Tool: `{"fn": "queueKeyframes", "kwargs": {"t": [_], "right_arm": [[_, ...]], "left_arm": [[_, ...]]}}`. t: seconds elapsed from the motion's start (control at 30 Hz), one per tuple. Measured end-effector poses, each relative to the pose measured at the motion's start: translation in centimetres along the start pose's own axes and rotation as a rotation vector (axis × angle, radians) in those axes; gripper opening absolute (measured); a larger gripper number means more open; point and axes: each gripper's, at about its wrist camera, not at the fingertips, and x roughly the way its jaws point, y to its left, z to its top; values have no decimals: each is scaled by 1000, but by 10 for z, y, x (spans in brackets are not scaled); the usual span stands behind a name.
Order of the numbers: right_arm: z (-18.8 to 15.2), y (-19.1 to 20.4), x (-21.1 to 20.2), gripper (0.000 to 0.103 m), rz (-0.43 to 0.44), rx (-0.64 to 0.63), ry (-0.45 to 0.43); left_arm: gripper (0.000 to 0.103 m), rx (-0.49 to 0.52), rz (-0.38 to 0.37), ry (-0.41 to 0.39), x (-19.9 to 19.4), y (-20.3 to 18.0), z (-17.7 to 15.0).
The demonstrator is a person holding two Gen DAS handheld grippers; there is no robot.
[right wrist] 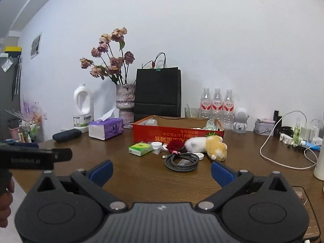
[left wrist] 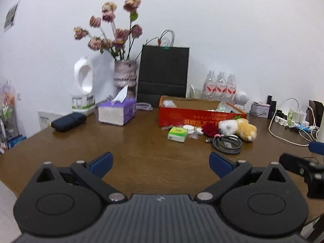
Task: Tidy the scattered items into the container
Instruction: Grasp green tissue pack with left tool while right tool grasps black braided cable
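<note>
Both claws, left (left wrist: 160, 163) and right (right wrist: 161, 171), spread wide, empty, hovering well short of box (right wrist: 178, 136); cable (right wrist: 181, 162) and plush (right wrist: 210, 145) just before box.

Both tools look alike. The left tongs (left wrist: 161, 165) have a dark grey ribbed housing with a tiny pale logo at its top edge, flanked by two black round-backed plates, each stamped with a circle and pierced by a triangular hole. Silver rivets pin the black link arms, which end in blue pads (left wrist: 101, 163). The right tongs (right wrist: 161, 172) match, blue pads (right wrist: 220, 173) included. At the right view's left edge, pale lettering marks a black bar, with a bit of skin below.
</note>
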Motion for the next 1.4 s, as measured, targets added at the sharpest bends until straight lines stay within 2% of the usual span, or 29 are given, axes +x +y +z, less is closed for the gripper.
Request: {"fn": "queueKeyframes", "kwargs": {"t": [0.1, 0.23, 0.37, 0.43, 0.6, 0.67, 0.77, 0.83, 0.9, 1.0, 1.07, 1.1, 1.13, 1.27, 1.4], "right_arm": [[-5, 0, 11, 103, 1, 15, 49], [-10, -6, 26, 102, 10, 45, 108], [-9, -18, 49, 96, 17, 54, 150], [-4, -27, 67, 94, -3, 69, 168], [15, -43, 134, 68, 23, 120, 220], [23, -46, 169, 58, 47, 136, 252], [33, -43, 218, 58, 101, 135, 296], [34, -40, 242, 58, 104, 118, 325], [32, -38, 263, 53, 79, 116, 372], [25, -36, 283, 33, 61, 113, 432], [23, -30, 289, 23, 51, 74, 435], [24, -27, 290, 23, 51, 54, 435], [24, -24, 291, 22, 56, 40, 429], [34, -15, 272, 18, 59, -21, 358], [45, -13, 229, 18, 115, -42, 306]], "left_arm": [[103, 7, -7, 51, 15, -1, -5], [103, 24, -36, 50, 25, -6, -13], [103, 69, -63, 83, 51, -13, -11], [103, 85, -72, 111, 75, -14, -3], [99, 119, -67, 134, 155, -17, 36], [93, 122, -80, 141, 190, -17, 50], [85, 126, -117, 171, 242, -20, 65], [83, 120, -126, 195, 267, -21, 69], [83, 111, -151, 234, 285, -22, 67], [83, 113, -177, 273, 298, -21, 61], [70, 125, -181, 304, 304, -22, 57], [51, 122, -182, 316, 306, -22, 55], [46, 116, -180, 325, 307, -21, 54], [45, 114, -165, 310, 295, -18, 56], [45, 97, -141, 256, 242, -13, 56]]}}
